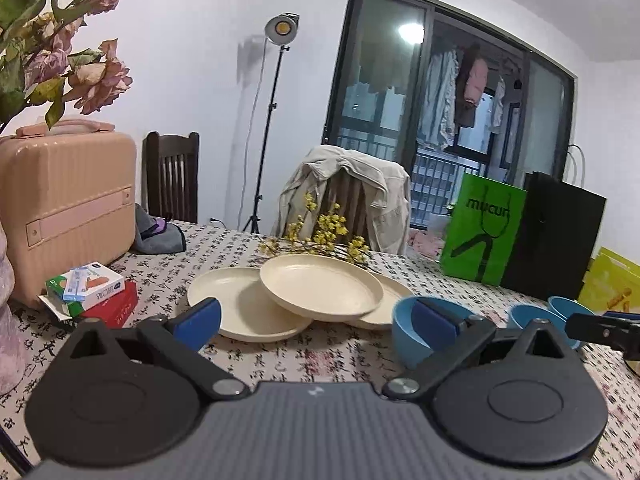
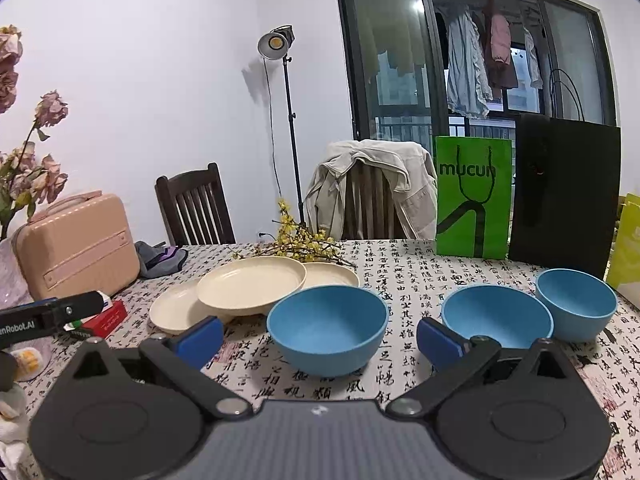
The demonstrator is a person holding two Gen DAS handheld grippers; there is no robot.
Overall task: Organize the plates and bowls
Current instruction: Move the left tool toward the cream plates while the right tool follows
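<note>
Left gripper (image 1: 316, 322): blue pads spread wide, nothing between, hovering short of three cream plates (image 1: 322, 286) on the patterned tablecloth (image 1: 160, 280). Top plate tilted, propped across the two beneath. Right gripper (image 2: 320, 338): likewise agape and empty, lined up on the nearest blue bowl (image 2: 328, 328); two more bowls (image 2: 498, 316) just right of it, side by side.

Likely trouble: nudging the tilted plate and sliding it off; pinching a smooth rim and losing it.

Right view only: all three bowls whole. Left view only: boxes (image 1: 86, 282) beside the pink case (image 1: 66, 208).
</note>
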